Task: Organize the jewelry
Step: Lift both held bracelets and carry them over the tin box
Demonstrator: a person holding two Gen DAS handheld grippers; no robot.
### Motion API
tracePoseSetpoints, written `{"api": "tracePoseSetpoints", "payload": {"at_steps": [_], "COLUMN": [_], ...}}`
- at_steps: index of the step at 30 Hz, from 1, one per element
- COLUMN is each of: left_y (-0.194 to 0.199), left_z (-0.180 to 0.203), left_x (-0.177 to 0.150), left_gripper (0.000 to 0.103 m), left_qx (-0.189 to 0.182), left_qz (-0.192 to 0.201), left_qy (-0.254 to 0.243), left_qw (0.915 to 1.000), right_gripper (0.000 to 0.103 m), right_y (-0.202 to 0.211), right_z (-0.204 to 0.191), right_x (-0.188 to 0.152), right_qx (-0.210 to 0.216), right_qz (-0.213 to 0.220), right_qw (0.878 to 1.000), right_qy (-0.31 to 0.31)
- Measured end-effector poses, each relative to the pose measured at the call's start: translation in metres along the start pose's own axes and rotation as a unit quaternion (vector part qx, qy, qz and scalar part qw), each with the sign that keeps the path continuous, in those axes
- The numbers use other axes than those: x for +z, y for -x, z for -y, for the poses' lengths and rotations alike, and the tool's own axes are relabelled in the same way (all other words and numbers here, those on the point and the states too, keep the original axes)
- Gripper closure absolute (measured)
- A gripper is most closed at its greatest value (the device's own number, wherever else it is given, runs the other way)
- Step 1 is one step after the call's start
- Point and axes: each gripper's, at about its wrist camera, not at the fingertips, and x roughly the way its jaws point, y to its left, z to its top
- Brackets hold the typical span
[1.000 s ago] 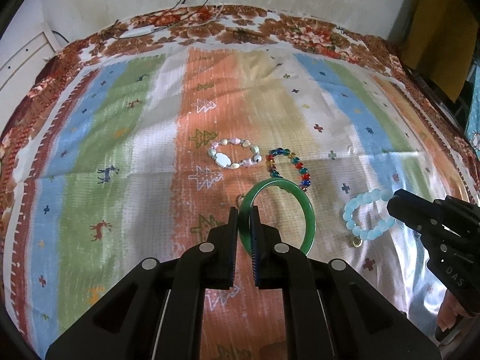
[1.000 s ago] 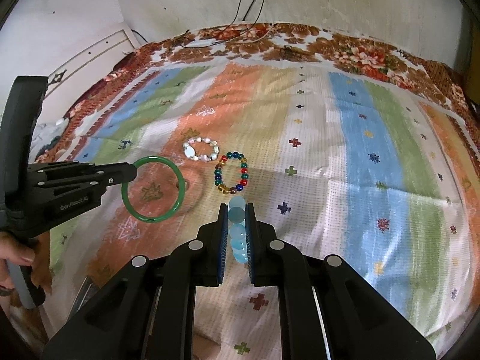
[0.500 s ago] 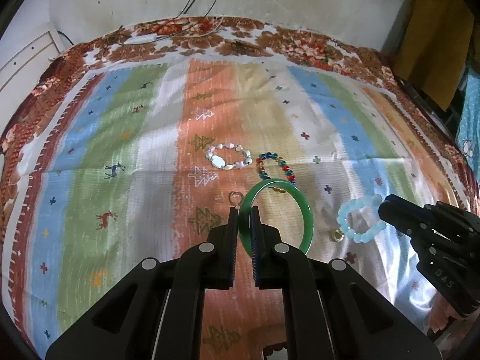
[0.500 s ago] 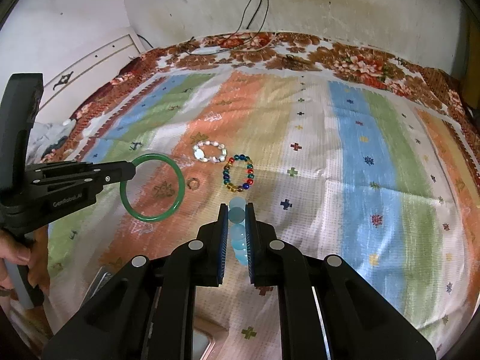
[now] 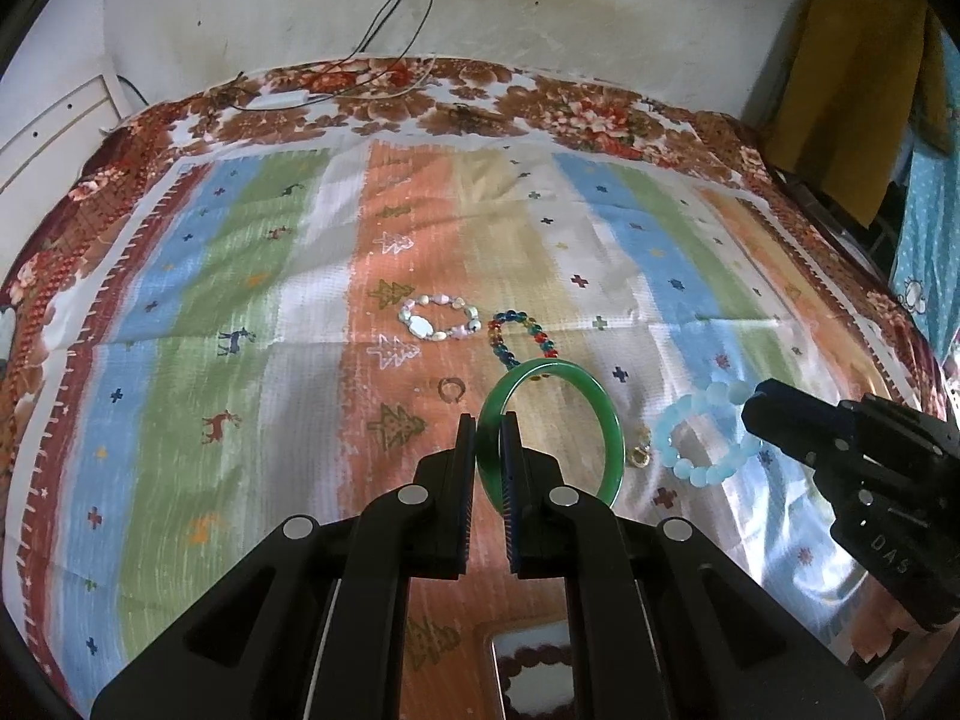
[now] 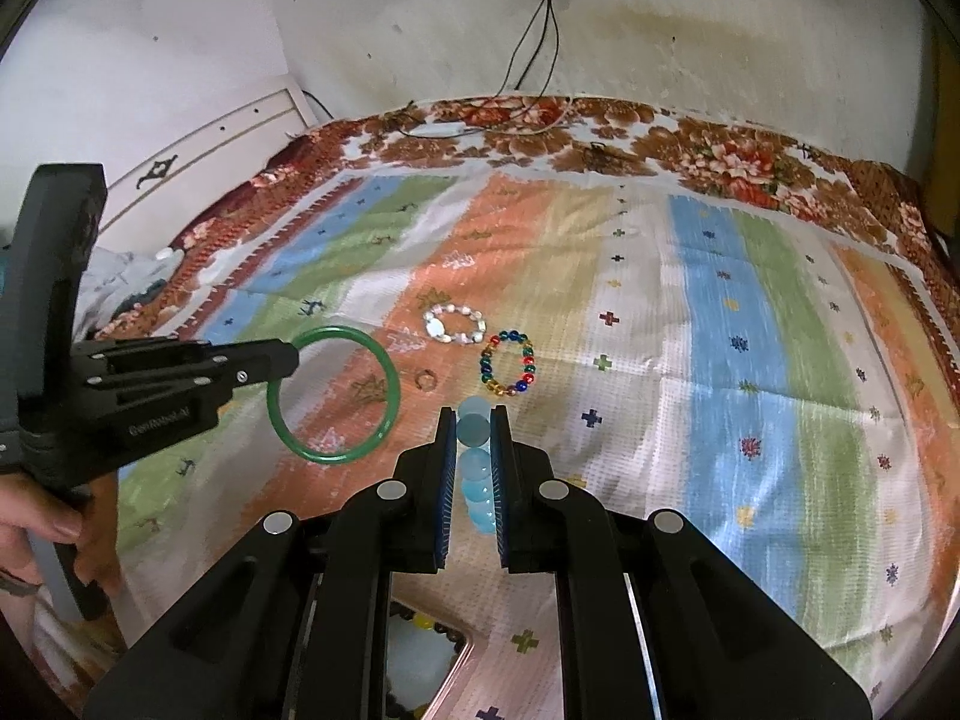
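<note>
My left gripper [image 5: 489, 426] is shut on a green bangle [image 5: 600, 402] and holds it above the striped cloth; the bangle also shows in the right wrist view [image 6: 384, 372]. My right gripper [image 6: 474, 420] is shut on a pale blue bead bracelet [image 6: 474, 468], seen hanging from it in the left wrist view [image 5: 696, 438]. A white pearl bracelet [image 5: 441, 318] and a multicoloured bead bracelet [image 5: 522, 336] lie side by side on the cloth. A small ring [image 5: 451, 389] lies in front of them.
A small gold piece [image 5: 641, 457] lies on the cloth [image 5: 240, 300] between the grippers. A tray with beaded pieces [image 6: 420, 654] sits at the near edge below the grippers. Cables [image 6: 528, 60] hang on the far wall. A yellow cloth [image 5: 852, 72] hangs at right.
Both grippers have risen and drawn back toward the near edge with their bracelets. The tray has come into view below them.
</note>
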Motion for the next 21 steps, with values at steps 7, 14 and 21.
{"api": "tracePoseSetpoints", "payload": {"at_steps": [7, 14, 21], "left_y": [0.010, 0.023, 0.034], "left_z": [0.003, 0.005, 0.002], "left_x": [-0.008, -0.014, -0.022], "left_gripper": [0.095, 0.095, 0.095], "left_qx": [-0.003, -0.011, -0.016], "left_qz": [0.005, 0.013, 0.021], "left_qy": [-0.003, -0.002, 0.005], "left_qw": [1.0000, 0.9998, 0.9996], "right_gripper": [0.091, 0.091, 0.091], "right_y": [0.015, 0.027, 0.035], "right_z": [-0.007, -0.014, -0.017], "right_x": [-0.004, -0.012, -0.020], "right_qx": [0.011, 0.023, 0.026], "right_qz": [0.016, 0.018, 0.018], "right_qw": [1.000, 1.000, 0.999], "right_qy": [-0.002, 0.001, -0.002]}}
